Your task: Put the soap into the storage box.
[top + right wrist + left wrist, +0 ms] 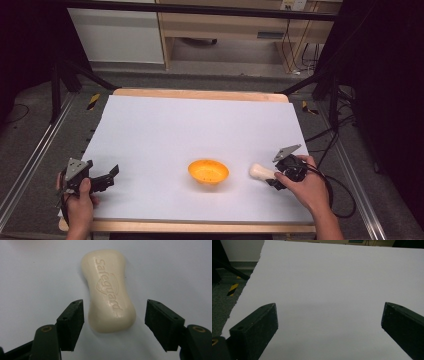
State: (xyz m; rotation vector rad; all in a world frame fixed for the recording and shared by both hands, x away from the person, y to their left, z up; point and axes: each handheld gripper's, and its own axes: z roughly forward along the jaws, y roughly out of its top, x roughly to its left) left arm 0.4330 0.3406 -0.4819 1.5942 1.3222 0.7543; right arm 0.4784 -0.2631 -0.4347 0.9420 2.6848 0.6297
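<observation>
Jaws, R: spread apart, one either side of soap bar's near end; left jaw v. close to bar, contact not clear; right jaw has a visible gap. Not clamped.
Jaws, L: spread wide, nothing btwn them, white sheet beneath.
R gripper [274, 178]: near-right part of table, held by right hand [305, 187], pointing toward centre; grey plate on top, cable trailing off to right.
L gripper [106, 177]: near-left edge of sheet, held by left hand [79, 200], pointing right.
Soap bar [108, 290]: cream, waisted shape, "Safeguard" embossed on top face; lies flat on sheet, long axis running away from R gripper cam. In high view soap sits just right of bowl, not touching it.
Bowl [208, 171]: orange, upright, roughly centre-near of sheet, btwn the two grippers; looks empty.
Sheet [200, 125]: white, covers most of wooden table [200, 93]; left edge ragged in L gripper view.
</observation>
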